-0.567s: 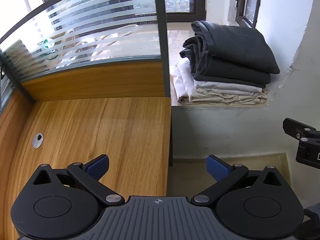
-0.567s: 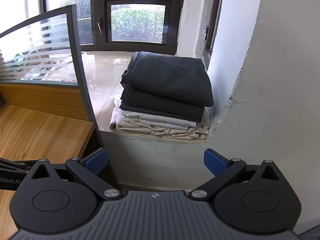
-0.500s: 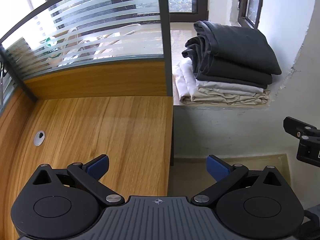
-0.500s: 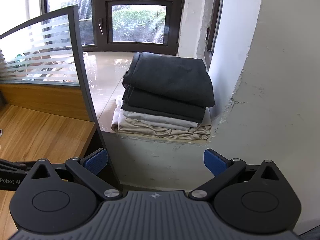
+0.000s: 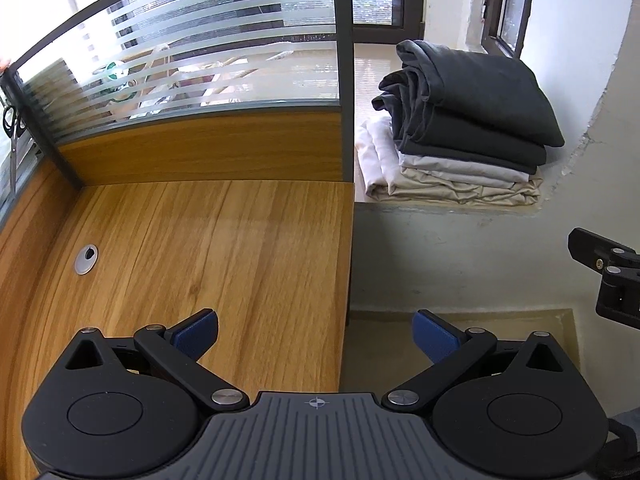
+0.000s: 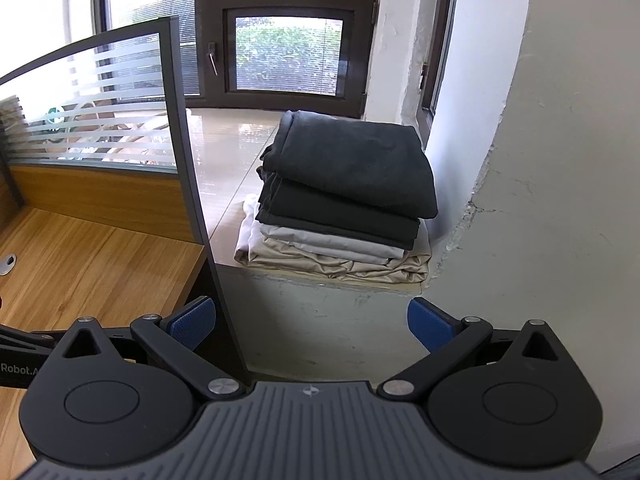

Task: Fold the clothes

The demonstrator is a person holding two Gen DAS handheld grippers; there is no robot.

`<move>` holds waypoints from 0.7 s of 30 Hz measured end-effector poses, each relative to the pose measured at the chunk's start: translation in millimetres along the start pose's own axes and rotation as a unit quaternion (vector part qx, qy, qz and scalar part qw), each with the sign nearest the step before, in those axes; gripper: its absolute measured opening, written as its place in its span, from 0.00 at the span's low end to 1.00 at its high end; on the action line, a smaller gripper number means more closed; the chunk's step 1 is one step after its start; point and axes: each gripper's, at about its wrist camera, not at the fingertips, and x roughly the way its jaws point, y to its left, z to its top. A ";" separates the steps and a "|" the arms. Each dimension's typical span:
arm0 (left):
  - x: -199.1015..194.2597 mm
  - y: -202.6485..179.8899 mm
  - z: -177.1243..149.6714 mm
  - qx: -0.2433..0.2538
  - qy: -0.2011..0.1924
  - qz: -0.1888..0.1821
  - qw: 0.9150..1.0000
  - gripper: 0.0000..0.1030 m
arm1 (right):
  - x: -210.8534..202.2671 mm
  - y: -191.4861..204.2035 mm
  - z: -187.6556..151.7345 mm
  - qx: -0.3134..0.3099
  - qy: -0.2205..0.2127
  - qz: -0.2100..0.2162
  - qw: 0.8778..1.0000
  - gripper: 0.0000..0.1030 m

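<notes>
Stack [image 5: 472,120] of folded clothes sits on sill [image 5: 368,80], ahead and right of left gripper [image 5: 315,334], dead ahead of right gripper [image 6: 311,324]. Both jaws wide open, nothing between them. Change since half a sec ago: barely any, left view drifted a touch so stack slid slightly right and down in frame; no reach started yet imo. Dark grey knit on top, soft, rounded fold edges; pale, crinkly sheet-like layers underneath. Wood-grain table [image 5: 200,248] under left jaws, smooth, bare.
</notes>
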 end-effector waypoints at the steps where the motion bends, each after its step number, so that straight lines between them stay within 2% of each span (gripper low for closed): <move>1: 0.1 0.0 -0.1 0.001 0.000 0.000 1.000 1.00 | -1.0 0.2 -0.4 0.000 0.000 -0.001 1.000 1.00; 21: 0.1 -5.8 -2.1 -0.001 0.006 0.008 1.000 1.00 | -2.8 -0.5 -1.3 0.003 0.003 -0.001 1.000 1.00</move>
